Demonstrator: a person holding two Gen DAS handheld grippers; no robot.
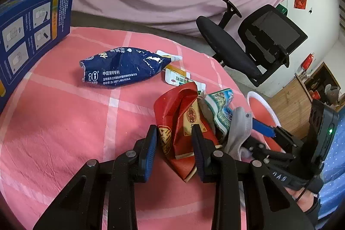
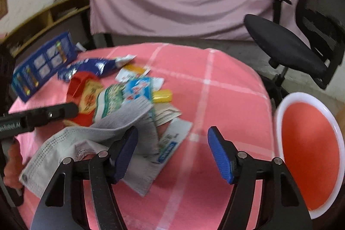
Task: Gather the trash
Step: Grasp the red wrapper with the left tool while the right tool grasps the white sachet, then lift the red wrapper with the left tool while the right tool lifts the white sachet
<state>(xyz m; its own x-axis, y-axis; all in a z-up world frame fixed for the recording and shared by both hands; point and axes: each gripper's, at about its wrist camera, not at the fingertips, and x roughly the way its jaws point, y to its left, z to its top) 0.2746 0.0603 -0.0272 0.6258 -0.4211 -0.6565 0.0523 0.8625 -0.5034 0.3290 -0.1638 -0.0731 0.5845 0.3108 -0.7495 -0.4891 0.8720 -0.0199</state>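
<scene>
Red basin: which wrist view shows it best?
Right wrist view: the red basin shows nearly whole, white rim and red inside, beside the table's right edge. In the left wrist view only an arc of its rim peeks out behind the right claw.

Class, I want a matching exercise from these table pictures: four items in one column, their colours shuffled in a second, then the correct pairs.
Items
1. crumpled packet between the left gripper fingers
2. face mask
3. foil pouch
4. small bottle

Colours
A. yellow
B. dark blue
C. red
D. pale grey

Pairs: 1-C, 2-D, 3-B, 4-A
</scene>
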